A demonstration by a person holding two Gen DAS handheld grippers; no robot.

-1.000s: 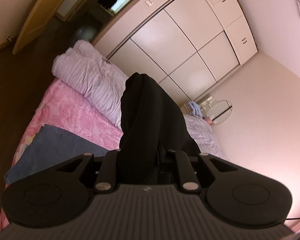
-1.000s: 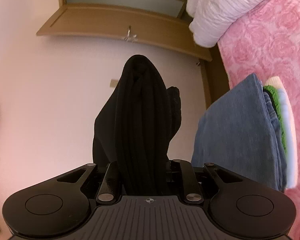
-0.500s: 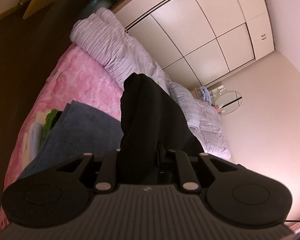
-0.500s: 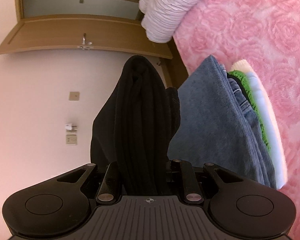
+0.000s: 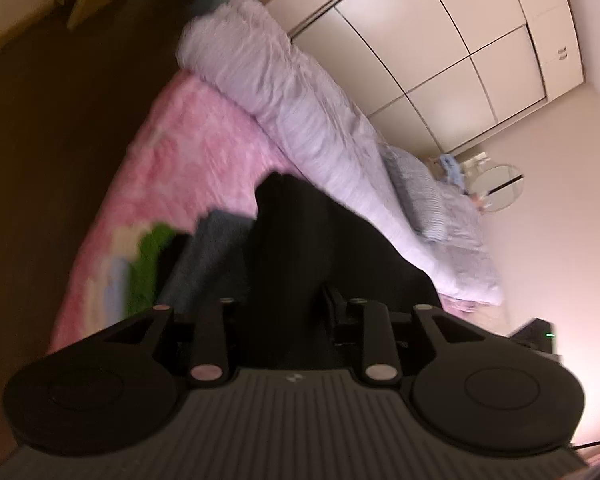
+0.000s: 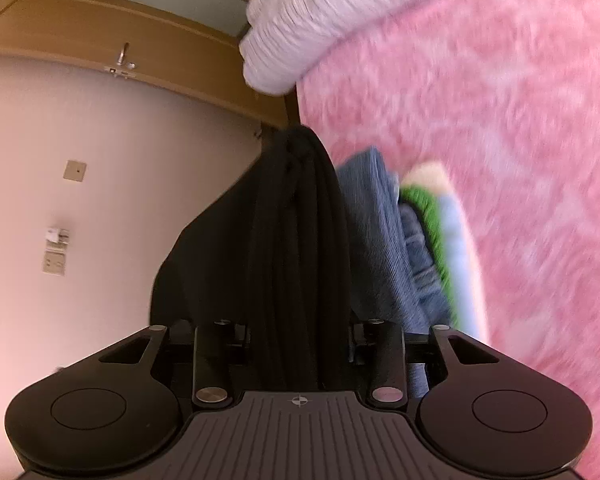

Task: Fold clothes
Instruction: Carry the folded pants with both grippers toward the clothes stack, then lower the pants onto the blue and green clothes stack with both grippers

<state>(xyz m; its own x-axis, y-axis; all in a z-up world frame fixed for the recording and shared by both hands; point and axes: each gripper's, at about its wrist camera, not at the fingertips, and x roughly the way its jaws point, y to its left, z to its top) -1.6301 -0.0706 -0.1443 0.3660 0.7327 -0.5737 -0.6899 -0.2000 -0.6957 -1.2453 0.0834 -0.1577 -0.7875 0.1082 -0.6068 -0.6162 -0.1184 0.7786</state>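
- Left gripper [image 5: 288, 280]: jaws clenched on black garment [image 5: 300, 248], bunched at frame centre.
- Right gripper [image 6: 296, 280]: jaws clamped on the same garment.
- Folded clothes pile [image 6: 416, 240]: at 3 o'clock of the garment, on pink bedspread [image 6: 520, 120].

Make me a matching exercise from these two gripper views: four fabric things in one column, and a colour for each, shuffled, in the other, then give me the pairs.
Things:
1. garment clamped in the left gripper and the right gripper
2. bedspread
3. rolled duvet
4. top item of the folded stack

Colours:
A. blue denim
B. pale lilac
C. black
D. pink

Pairs: 1-C, 2-D, 3-B, 4-A. The garment is black in both views.
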